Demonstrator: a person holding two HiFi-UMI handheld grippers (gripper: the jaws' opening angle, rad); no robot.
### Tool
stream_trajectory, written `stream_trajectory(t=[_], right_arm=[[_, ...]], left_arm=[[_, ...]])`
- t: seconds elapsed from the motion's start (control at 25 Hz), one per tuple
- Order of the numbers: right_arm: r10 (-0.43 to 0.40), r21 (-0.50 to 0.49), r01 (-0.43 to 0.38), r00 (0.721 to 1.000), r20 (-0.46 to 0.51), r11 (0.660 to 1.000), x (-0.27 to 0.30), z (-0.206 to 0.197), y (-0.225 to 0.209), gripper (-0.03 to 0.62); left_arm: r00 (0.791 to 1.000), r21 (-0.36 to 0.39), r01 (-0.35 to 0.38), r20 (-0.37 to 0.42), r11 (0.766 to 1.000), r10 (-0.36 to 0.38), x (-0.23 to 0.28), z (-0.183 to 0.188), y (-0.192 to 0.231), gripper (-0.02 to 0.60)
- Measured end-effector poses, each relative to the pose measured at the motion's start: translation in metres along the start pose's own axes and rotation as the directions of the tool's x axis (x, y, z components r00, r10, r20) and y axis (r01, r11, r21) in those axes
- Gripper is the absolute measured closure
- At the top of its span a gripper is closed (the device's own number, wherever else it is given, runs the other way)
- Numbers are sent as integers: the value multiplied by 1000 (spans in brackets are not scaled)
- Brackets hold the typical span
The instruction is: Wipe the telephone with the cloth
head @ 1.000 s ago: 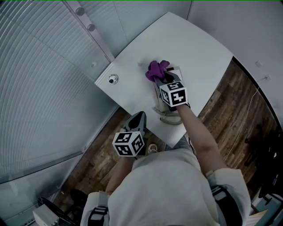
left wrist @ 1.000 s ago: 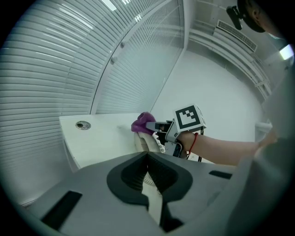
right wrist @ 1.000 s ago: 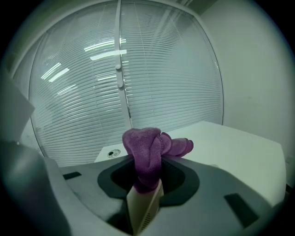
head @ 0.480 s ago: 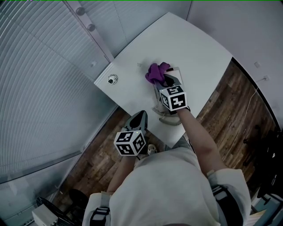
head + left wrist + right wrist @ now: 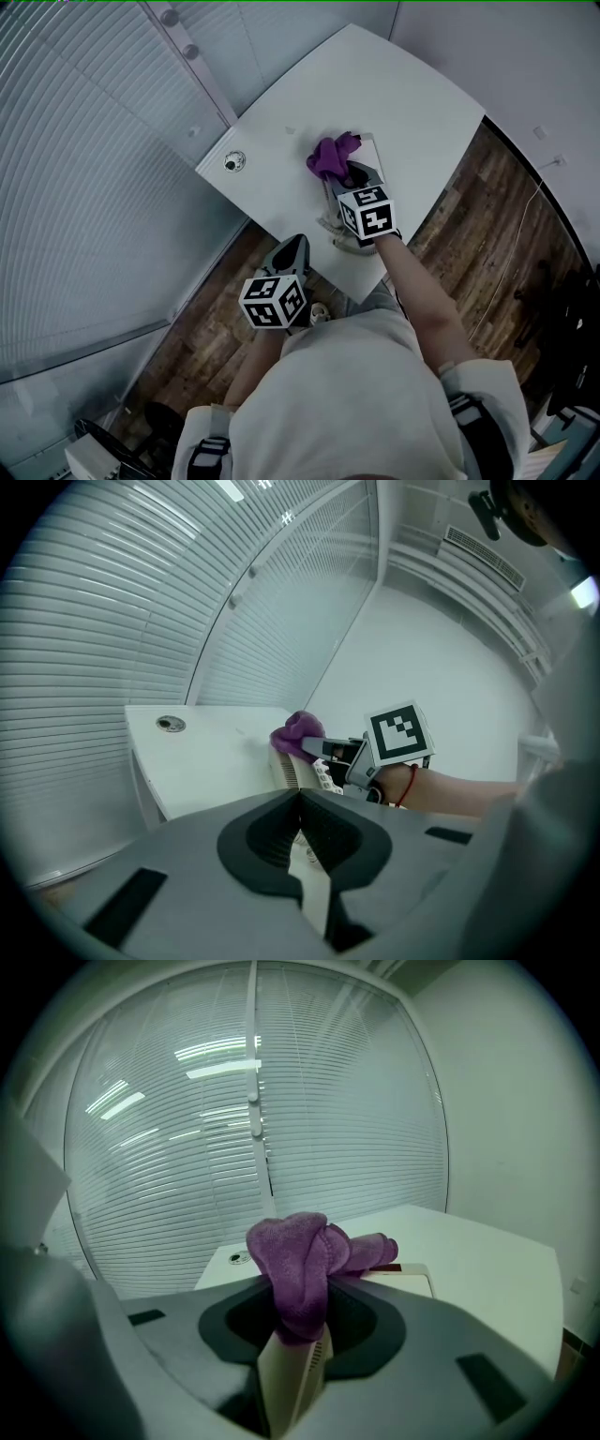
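Observation:
A purple cloth (image 5: pixel 332 156) lies bunched on top of the beige telephone (image 5: pixel 373 157), which stands near the table's front edge. My right gripper (image 5: pixel 349 174) is shut on the cloth (image 5: pixel 298 1265) and holds it against the telephone (image 5: pixel 412 1275); the pads are hidden by the fabric. The telephone's coiled cord (image 5: pixel 336 228) trails toward the table edge. My left gripper (image 5: pixel 297 244) hangs shut and empty off the table's front edge, over the floor. In the left gripper view its jaws (image 5: pixel 301 810) are together, and beyond them I see the cloth (image 5: pixel 297 730) and the telephone's vented side (image 5: pixel 287 769).
The white table (image 5: pixel 412 103) carries a round cable grommet (image 5: pixel 232 161) at its left corner. Window blinds (image 5: pixel 187 1129) run behind the table and a wall stands on the right. Wood floor (image 5: pixel 497 216) surrounds the table.
My right gripper has drawn the cloth a little back toward me across the telephone. The left gripper has stayed where it was, shut.

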State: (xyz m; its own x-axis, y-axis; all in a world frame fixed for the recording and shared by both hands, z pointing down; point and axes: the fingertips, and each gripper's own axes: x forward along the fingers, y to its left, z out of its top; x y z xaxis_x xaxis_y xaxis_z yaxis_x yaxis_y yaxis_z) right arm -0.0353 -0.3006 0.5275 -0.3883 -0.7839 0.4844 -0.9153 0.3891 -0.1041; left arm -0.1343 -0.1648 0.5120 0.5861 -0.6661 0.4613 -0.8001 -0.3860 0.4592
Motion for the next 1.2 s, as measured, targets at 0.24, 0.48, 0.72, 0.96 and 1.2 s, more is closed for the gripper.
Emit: stream_trajectory(t=[0.24, 0.48, 0.72, 0.96, 1.2], right_arm=[[-2, -9, 2, 1000, -10, 1000, -17, -15, 8, 459], [-2, -17, 1, 1000, -28, 1000, -31, -32, 16, 459], [2, -25, -3, 999, -47, 1000, -45, -48, 22, 459], [-2, -26, 0, 998, -70, 1000, -53, -62, 27, 459], [-8, -38, 5, 995, -98, 999, -62, -75, 34, 459]], left_arm=[[1000, 9, 5, 9, 1000, -5, -11, -6, -9, 560], [1000, 5, 8, 5, 1000, -8, -22, -17, -16, 560], [1000, 5, 10, -2, 1000, -10, -31, -27, -24, 560], [1000, 14, 18, -9, 1000, -17, -41, -34, -30, 560], [999, 22, 29, -15, 999, -28, -49, -39, -35, 560]])
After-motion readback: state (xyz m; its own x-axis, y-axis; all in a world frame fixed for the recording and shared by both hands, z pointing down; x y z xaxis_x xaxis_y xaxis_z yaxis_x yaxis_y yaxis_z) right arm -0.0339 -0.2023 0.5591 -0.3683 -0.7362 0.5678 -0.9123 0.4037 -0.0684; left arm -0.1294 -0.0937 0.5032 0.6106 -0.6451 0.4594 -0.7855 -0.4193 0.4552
